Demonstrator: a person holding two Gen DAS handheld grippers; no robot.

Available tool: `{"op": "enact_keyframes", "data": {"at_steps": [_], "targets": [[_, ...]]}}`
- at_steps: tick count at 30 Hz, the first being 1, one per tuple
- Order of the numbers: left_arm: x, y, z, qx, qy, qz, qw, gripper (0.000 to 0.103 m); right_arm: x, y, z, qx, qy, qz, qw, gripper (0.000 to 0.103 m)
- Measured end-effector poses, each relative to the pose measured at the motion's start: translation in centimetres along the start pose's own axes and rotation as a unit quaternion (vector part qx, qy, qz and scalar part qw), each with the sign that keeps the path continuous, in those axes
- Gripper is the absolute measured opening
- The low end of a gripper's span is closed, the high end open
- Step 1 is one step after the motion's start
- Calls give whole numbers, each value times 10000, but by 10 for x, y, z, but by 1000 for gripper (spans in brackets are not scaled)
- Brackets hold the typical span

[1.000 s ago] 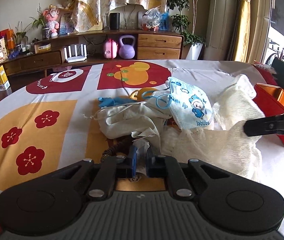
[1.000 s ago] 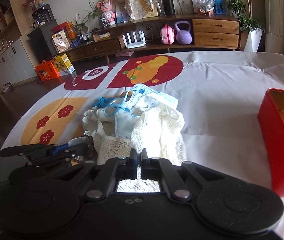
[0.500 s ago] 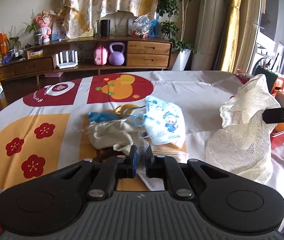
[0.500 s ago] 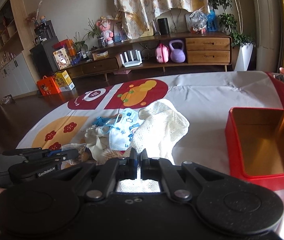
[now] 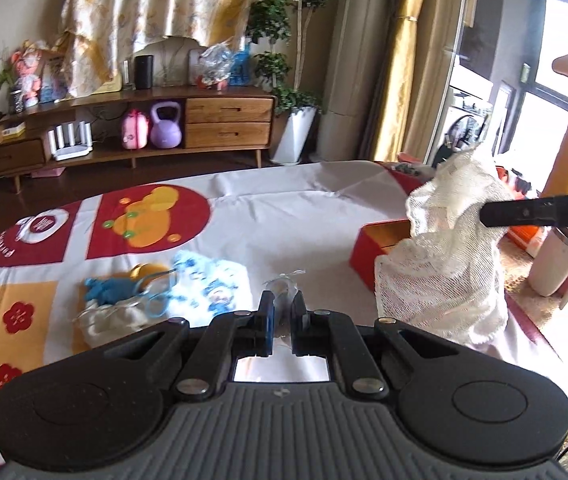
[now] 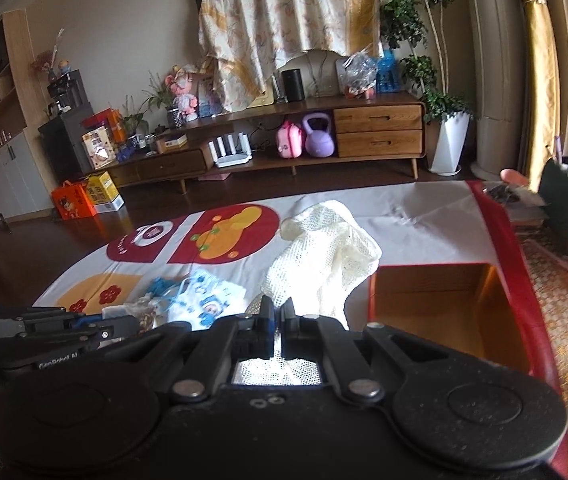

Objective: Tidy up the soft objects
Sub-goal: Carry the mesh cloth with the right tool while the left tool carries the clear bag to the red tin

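Left wrist view: the left gripper (image 5: 282, 312) has its jaws closed on a crumpled clear plastic scrap (image 5: 284, 280) that sticks up between the tips.
Right wrist view: the right gripper (image 6: 277, 314) has its jaws closed on a cream mesh cloth (image 6: 323, 252), which bunches up ahead of the tips and hangs below them.
Mesh cloth, left wrist view: the cloth (image 5: 447, 248) hangs in the air to the right of the left jaws, over the near corner of the red box (image 5: 367, 246), pinched by the dark bar of the right gripper (image 5: 539, 210).
Red box: the box (image 6: 507, 248) sits open-topped just right of and ahead of the right jaws; its near left wall touches the hanging cloth in the picture, and its right wall runs along the desk edge.
Remaining pile: the printed face mask (image 5: 212, 284), blue glove (image 5: 106, 288) and pale cloth bag (image 5: 108, 318) lie left of and ahead of the left jaws, on the desk (image 5: 284, 208).
Open room: bare white cloth lies ahead of both jaws up to the far desk edge.
Edges: the desk drops off close to the right of the box, with woven matting (image 6: 563, 300) on the floor below.
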State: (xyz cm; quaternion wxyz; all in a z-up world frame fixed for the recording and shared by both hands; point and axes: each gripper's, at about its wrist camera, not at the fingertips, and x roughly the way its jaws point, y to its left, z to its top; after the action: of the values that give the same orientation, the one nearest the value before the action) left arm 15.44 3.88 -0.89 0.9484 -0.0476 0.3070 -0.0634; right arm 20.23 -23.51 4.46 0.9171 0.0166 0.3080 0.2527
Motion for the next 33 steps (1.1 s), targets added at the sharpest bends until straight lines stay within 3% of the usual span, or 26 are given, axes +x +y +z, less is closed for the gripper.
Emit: {"op": "enact_keyframes", "data": {"at_steps": [13, 22, 33], "targets": [[45, -71, 32, 437, 116, -541, 9975, 8, 1, -68, 11, 115, -148, -636, 9978, 2], [89, -113, 47, 464, 285, -780, 9955, 8, 15, -109, 11, 184, -73, -772, 9968, 2], [144, -171, 54, 936, 367, -818, 9916, 8, 52, -155, -2, 382, 88, -753, 9964, 2]]}}
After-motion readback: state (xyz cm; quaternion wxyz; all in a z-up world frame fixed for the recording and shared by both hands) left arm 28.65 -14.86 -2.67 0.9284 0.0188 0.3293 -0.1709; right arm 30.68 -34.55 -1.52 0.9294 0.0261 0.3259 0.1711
